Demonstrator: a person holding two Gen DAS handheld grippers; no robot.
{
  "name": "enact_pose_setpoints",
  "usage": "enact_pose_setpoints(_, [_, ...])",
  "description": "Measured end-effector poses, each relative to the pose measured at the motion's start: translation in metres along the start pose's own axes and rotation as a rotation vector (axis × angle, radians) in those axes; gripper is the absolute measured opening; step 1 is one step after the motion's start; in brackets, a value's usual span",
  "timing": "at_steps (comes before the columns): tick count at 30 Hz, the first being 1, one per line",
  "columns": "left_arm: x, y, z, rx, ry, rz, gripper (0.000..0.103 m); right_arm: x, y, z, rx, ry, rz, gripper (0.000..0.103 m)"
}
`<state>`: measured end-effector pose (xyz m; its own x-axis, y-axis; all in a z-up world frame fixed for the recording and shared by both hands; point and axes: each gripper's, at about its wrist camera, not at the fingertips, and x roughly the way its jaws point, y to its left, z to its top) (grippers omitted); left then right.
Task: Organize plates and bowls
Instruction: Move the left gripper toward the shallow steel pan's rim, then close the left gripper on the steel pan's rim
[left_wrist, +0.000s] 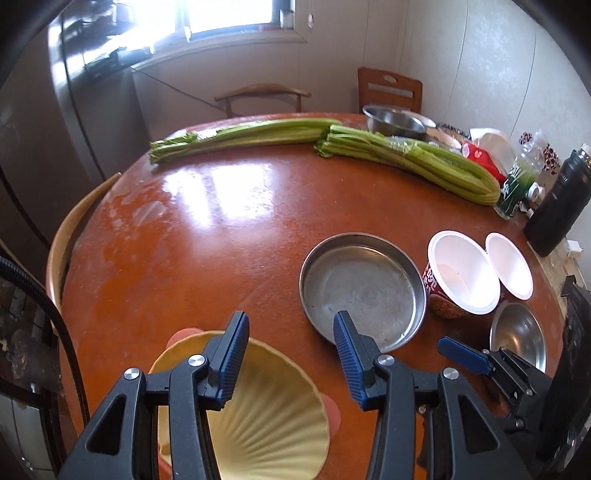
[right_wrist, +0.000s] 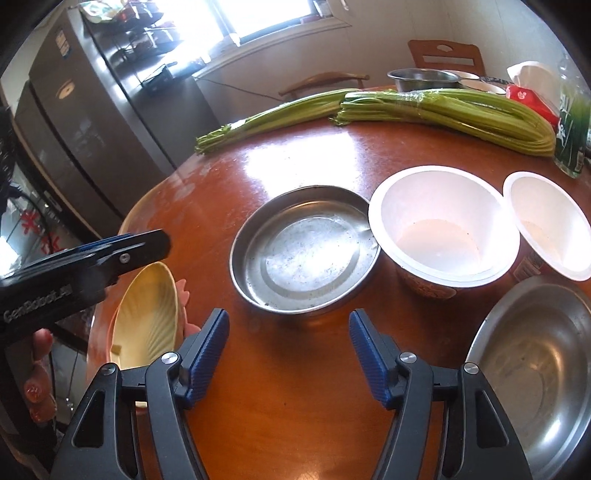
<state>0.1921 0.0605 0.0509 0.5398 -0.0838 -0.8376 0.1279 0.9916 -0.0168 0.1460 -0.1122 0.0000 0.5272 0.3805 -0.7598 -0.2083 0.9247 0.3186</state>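
Left wrist view showed the left gripper (left_wrist: 290, 341) spread open above a yellow shell-shaped plate (left_wrist: 258, 417) at the round table's (left_wrist: 207, 236) near edge, ribs fanning away from the camera. The right gripper (right_wrist: 288, 341) also gaped open, empty, facing a shallow metal pan (right_wrist: 304, 249) beside two white cups (right_wrist: 439, 225).

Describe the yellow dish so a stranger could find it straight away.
Start at the round brown table and go to its near edge, left of the flat metal pan. There, under the open left gripper, lies the yellow dish. It alone is shell-shaped and ribbed like a fan; the neighbours are plain metal or white cups.
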Motion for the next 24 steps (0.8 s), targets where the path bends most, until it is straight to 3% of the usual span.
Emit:
enact_pose_setpoints(7, [0.048,-0.005,0.02,0.024,0.112,0.018,0.047,0.01,-0.003,0.008,0.043,0.02,-0.023,0.069])
enact_pose_setpoints(16, [0.078,-0.007,0.024,0.023,0.167,-0.054,0.047,0.028,-0.01,0.013,0.089,0.069,-0.022,0.069])
enact_pose_setpoints(24, [0.102,-0.007,0.024,0.0,0.222,-0.125,0.033,0.039,-0.008,0.013,0.087,0.077,-0.023,0.069])
